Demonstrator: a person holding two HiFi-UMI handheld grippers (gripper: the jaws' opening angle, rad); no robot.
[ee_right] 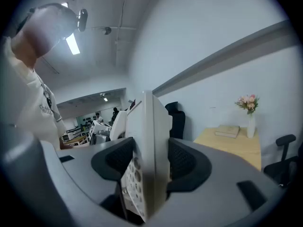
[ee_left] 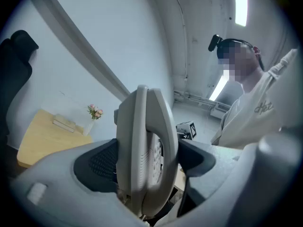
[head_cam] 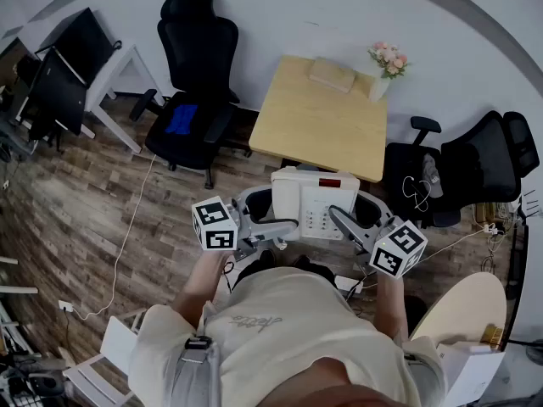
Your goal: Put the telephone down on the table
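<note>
Two claws (left [head_cam: 283, 207], right [head_cam: 344, 204]) clamp telephone [head_cam: 304, 188]

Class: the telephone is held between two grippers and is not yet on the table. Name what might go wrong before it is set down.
1. The left gripper and right gripper each clamp only a side edge of the telephone. If the two drift apart or twist, it may slip and fall to the floor.
2. The table carries a book and a vase at its far edge. Overreaching could knock them.
</note>
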